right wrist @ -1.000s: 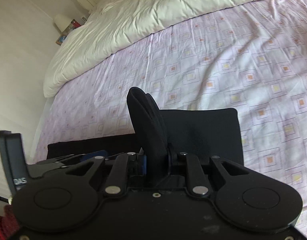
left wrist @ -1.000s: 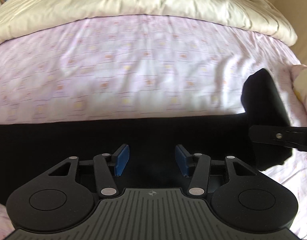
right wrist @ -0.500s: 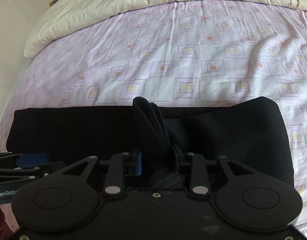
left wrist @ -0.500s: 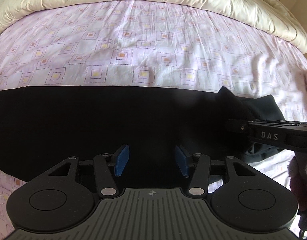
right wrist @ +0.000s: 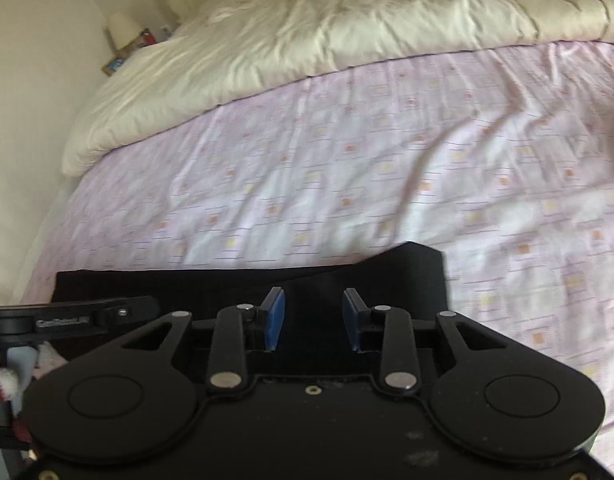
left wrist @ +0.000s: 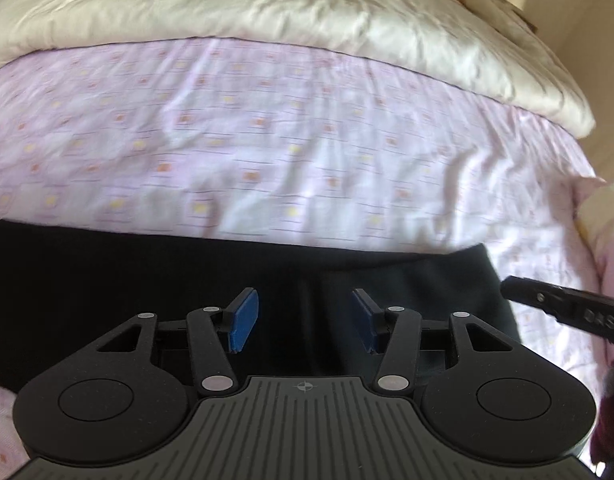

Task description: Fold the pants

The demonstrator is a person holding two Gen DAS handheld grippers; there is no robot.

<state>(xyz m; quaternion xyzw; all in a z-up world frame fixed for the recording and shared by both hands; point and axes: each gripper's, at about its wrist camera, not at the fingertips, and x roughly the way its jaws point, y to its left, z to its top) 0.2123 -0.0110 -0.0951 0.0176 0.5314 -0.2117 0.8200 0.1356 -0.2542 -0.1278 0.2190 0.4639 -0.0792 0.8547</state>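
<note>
A bed (left wrist: 307, 152) with a pink patterned sheet carries black pants (left wrist: 107, 280) laid flat near its edge and a cream duvet (left wrist: 267, 4) farther back.

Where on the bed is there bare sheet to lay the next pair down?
The wide band of pink sheet between the black pants and the cream duvet is free. A narrower strip lies right of the pants' end. The near edge is crowded: pants, the left tool, and the right tool, now closing on nothing.
</note>
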